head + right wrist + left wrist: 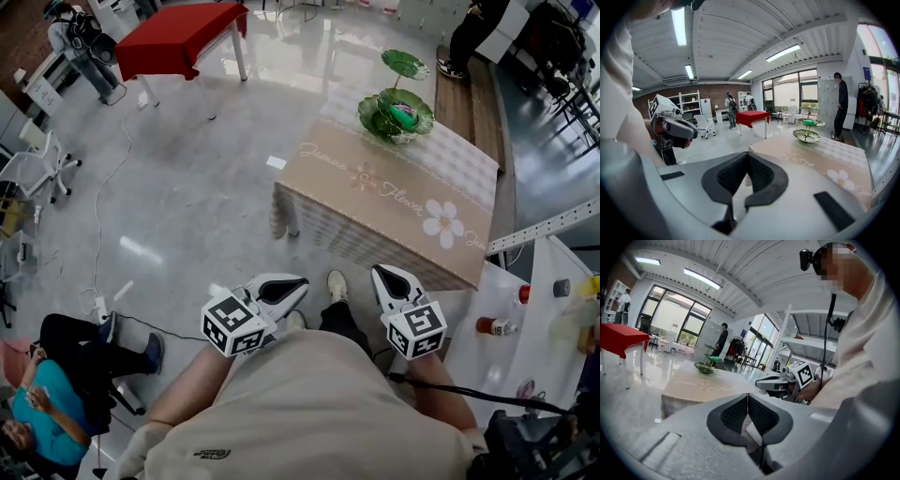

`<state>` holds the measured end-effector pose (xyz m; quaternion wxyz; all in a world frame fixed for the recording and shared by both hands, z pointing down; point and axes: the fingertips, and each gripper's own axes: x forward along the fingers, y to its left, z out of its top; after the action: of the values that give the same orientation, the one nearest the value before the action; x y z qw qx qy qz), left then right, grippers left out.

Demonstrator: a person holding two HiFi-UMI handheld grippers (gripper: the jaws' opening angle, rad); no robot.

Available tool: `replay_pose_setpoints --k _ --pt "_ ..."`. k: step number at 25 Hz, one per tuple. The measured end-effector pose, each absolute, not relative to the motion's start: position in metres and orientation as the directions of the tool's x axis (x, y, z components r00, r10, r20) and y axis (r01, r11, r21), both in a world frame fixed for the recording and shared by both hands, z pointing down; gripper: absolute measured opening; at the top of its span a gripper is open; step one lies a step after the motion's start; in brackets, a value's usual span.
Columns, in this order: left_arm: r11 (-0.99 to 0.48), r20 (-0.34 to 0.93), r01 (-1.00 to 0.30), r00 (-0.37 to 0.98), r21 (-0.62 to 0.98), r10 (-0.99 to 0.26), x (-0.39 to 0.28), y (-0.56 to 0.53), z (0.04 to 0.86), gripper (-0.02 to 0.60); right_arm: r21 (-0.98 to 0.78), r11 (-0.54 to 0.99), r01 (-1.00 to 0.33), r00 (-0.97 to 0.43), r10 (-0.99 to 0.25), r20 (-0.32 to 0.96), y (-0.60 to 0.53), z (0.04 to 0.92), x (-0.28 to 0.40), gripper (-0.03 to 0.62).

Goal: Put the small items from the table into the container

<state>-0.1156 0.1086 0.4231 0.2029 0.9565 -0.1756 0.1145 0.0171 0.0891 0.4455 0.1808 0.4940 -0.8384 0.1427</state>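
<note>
A table with a beige flowered cloth (pixel 394 202) stands ahead of me. At its far end sits a green two-tier leaf-shaped dish (pixel 396 114) (pixel 705 367) (pixel 806 135) with a pink and teal thing in its lower bowl. My left gripper (pixel 302 281) (pixel 748 397) and my right gripper (pixel 379 272) (pixel 748 157) are held close to my body, short of the table's near edge. Both are shut, pads together, with nothing between them. Each shows in the other's view: the right gripper (pixel 760 384) and the left gripper (pixel 693 133).
A white counter (pixel 525 361) at my right carries a red-capped bottle (pixel 494 326) and other small things. A red table (pixel 183 37) stands far left. A person sits on the floor (pixel 56 394) at lower left, and cables cross the floor. A wooden bench (pixel 469 98) lies beyond the table.
</note>
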Motion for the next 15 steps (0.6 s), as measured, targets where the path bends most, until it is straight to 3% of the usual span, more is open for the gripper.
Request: replay_pose_setpoints --k 15 --pt "-0.835 0.28 -0.422 0.899 0.353 -0.336 -0.136 0.107 0.423 0.008 -0.024 0.536 -0.844 -0.488 -0.748 0.449 0.08 0.44 -0.01 0.015"
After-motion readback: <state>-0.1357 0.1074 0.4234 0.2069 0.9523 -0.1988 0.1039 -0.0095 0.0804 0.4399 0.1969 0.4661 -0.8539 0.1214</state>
